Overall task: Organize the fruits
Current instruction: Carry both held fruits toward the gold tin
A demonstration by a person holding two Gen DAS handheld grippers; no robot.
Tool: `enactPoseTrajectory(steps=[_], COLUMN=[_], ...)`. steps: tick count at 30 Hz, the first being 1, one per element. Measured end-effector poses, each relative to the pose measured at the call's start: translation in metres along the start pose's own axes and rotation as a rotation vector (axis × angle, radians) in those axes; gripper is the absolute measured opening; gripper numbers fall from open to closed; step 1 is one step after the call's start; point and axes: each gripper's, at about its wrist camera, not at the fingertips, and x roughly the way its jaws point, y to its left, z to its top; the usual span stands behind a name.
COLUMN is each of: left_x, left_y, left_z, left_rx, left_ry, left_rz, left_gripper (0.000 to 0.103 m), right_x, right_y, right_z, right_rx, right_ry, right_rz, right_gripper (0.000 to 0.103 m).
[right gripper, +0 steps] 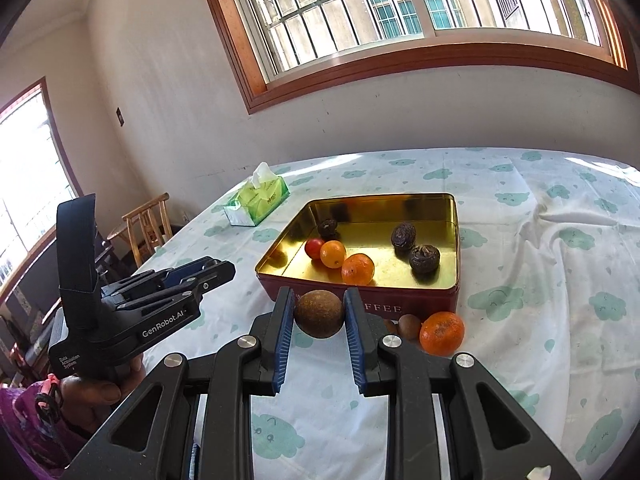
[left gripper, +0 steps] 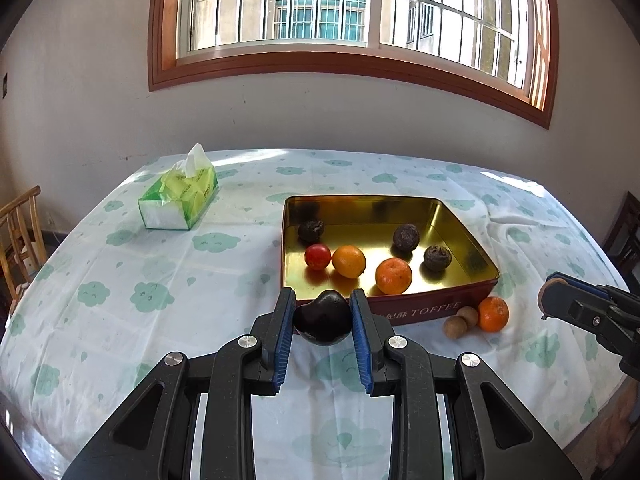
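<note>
Left gripper (left gripper: 322, 322), bottom centre: fingers clamped on glossy dark heart-shaped fruit (left gripper: 322, 317). Right gripper (right gripper: 319, 317), bottom centre: fingers pinching round brown fruit (right gripper: 319, 313), before red gold-lined toffee tin (right gripper: 424, 305) at mid-frame.

Bright daylight from the window (left gripper: 352, 4) at twelve o'clock. Glare on the gold floor of the tin (left gripper: 384, 236); soft shadows beneath the fruit toward six o'clock. Sharp at centre; strong fisheye bending and dark vignette at every edge. Blown-out second window (right gripper: 24, 184) at nine o'clock.
</note>
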Motion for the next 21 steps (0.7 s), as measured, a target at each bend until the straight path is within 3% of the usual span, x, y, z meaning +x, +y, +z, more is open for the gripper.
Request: enactPoseTrajectory(steps=[21], left_x=[0.010], left_y=[-0.005], left_z=[0.026], left_rx=[0.007], left_ry=[-0.032], left_rz=[0.014], left_gripper=[0.029], right_x=[0.007], right_y=[-0.013], right_z=[0.017], right_rx=[0.023], right_ry=[-0.026], right_rz=[-0.014], right_gripper=[0.023])
